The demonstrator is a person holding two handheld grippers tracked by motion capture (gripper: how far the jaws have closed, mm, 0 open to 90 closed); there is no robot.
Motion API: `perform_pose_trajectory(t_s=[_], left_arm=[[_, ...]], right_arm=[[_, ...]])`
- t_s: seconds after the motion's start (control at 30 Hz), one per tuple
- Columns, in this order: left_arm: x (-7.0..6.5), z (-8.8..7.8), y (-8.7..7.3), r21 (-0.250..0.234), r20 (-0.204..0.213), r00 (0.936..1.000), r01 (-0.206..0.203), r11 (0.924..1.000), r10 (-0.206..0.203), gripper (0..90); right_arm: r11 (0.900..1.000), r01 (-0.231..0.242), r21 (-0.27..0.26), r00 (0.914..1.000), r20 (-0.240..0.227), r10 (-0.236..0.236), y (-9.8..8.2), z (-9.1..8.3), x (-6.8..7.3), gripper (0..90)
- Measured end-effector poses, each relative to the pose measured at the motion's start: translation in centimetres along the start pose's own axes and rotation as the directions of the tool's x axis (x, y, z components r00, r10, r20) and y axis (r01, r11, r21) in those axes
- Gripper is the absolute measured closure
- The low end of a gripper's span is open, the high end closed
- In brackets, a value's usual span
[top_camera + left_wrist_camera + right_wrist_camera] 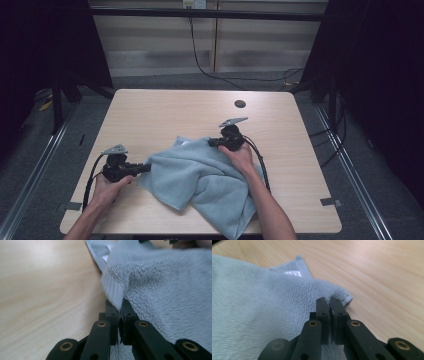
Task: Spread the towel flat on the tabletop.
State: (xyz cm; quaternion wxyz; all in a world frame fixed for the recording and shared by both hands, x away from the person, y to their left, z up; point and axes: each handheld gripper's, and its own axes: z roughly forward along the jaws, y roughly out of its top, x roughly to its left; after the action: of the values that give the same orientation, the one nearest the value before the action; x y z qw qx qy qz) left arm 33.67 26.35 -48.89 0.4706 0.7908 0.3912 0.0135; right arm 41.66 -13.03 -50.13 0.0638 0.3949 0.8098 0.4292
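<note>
I have the light blue towel (200, 175) lying crumpled in the middle of the tabletop (150, 110), its near end hanging over the edge closest to me. As I judge it, the gripping part is done and the real work, pulling the cloth out flat or folding it, is not yet begun: the towel is bunched in soft ridges and nothing is squared up.

My left hand-held gripper (145, 168) is at the towel's left edge, jaws pressed together on the ribbed hem; in the left gripper view that hem (113, 290) runs straight down into the pinch. My right hand-held gripper (212, 142) is at the far side of the towel, jaws likewise clamped, with a fold of terry near a corner caught between them in the right gripper view (342, 296). A small white label (292, 273) sits just beyond, by the far corner.

Both forearms come in low from the near edge. My left hand (107, 185) holds its tool level, pointing right toward the cloth. My right hand (240, 156) reaches over the towel, the tool pointing left, low on the cloth.
</note>
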Motion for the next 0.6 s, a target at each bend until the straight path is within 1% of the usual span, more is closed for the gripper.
perform_pose_trajectory(t_s=[0.07, 0.1, 0.13, 0.17, 0.2, 0.23, 0.27, 0.3, 0.33, 0.37, 0.43, 0.47, 0.53, 0.57, 0.6], left_arm=[[-0.1, -1.0, 0.8, -0.045, -0.002, 1.0000, -0.002, 0.9990, 0.002, 87.5], [-0.1, -1.4, 1.4, -0.073, 0.002, 1.0000, -0.003, 0.9973, 0.003, 87.6], [-0.2, -1.7, 2.1, -0.089, 0.002, 1.0000, -0.007, 0.9960, 0.007, 87.7], [-0.3, -2.0, 2.8, -0.113, -0.004, 0.9999, -0.015, 0.9935, 0.015, 87.7], [-0.5, -2.2, 3.4, -0.136, 0.000, 0.9998, -0.019, 0.9906, 0.020, 87.7], [-0.9, -2.5, 4.2, -0.164, 0.000, 0.9996, -0.029, 0.9860, 0.029, 87.7], [-0.9, -2.5, 4.2, -0.164, 0.000, 0.9996, -0.029, 0.9860, 0.029, 87.8], [-1.5, -2.7, 5.6, -0.183, -0.023, 0.9982, -0.059, 0.9814, 0.056, 87.8], [-1.7, -2.8, 6.2, -0.194, -0.028, 0.9975, -0.069, 0.9786, 0.064, 87.8], [-2.0, -2.9, 6.9, -0.204, -0.030, 0.9970, -0.075, 0.9761, 0.071, 87.7], [-2.4, -3.1, 8.3, -0.230, -0.042, 0.9956, -0.091, 0.9690, 0.084, 87.8], [-2.6, -3.2, 9.1, -0.243, -0.049, 0.9949, -0.097, 0.9651, 0.088, 87.8], [-2.9, -3.6, 10.4, -0.265, -0.071, 0.9918, -0.121, 0.9565, 0.106, 87.8], [-3.1, -3.7, 11.1, -0.270, -0.083, 0.9903, -0.130, 0.9541, 0.111, 87.8], [-3.3, -3.8, 11.8, -0.275, -0.103, 0.9875, -0.143, 0.9508, 0.119, 87.8]], right_arm=[[1.000, 0.005, -0.027, 1.0000, 0.008, -0.004, 0.6, -1.0, 0.0, 86.6], [0.999, 0.006, -0.043, 0.9999, 0.012, -0.006, 1.0, -1.7, 0.0, 86.7], [0.998, -0.001, -0.064, 0.9999, 0.013, 0.002, 1.6, -2.4, -0.1, 86.7], [0.997, 0.003, -0.082, 0.9998, 0.019, -0.002, 2.3, -3.1, -0.3, 86.7], [0.996, 0.011, -0.092, 0.9995, 0.031, -0.008, 3.1, -3.8, -0.3, 86.8], [0.994, 0.019, -0.112, 0.9989, 0.044, -0.014, 3.9, -4.5, -0.4, 86.9], [0.991, 0.028, -0.134, 0.9982, 0.056, -0.020, 5.0, -5.5, -0.5, 86.9], [0.988, 0.034, -0.153, 0.9975, 0.067, -0.024, 5.9, -6.2, -0.5, 86.9], [0.984, 0.047, -0.171, 0.9958, 0.086, -0.033, 6.8, -6.9, -0.6, 87.0], [0.981, 0.059, -0.183, 0.9947, 0.094, -0.042, 7.5, -7.4, -0.6, 87.0], [0.973, 0.080, -0.216, 0.9908, 0.124, -0.054, 9.2, -8.8, -0.6, 87.0], [0.971, 0.089, -0.224, 0.9887, 0.138, -0.058, 10.1, -9.6, -0.7, 87.0], [0.965, 0.117, -0.235, 0.9814, 0.176, -0.076, 11.7, -11.0, -0.7, 87.1], [0.962, 0.129, -0.241, 0.9787, 0.187, -0.084, 12.6, -11.8, -0.6, 87.1], [0.956, 0.140, -0.257, 0.9766, 0.195, -0.091, 13.3, -12.6, -0.5, 87.2]])
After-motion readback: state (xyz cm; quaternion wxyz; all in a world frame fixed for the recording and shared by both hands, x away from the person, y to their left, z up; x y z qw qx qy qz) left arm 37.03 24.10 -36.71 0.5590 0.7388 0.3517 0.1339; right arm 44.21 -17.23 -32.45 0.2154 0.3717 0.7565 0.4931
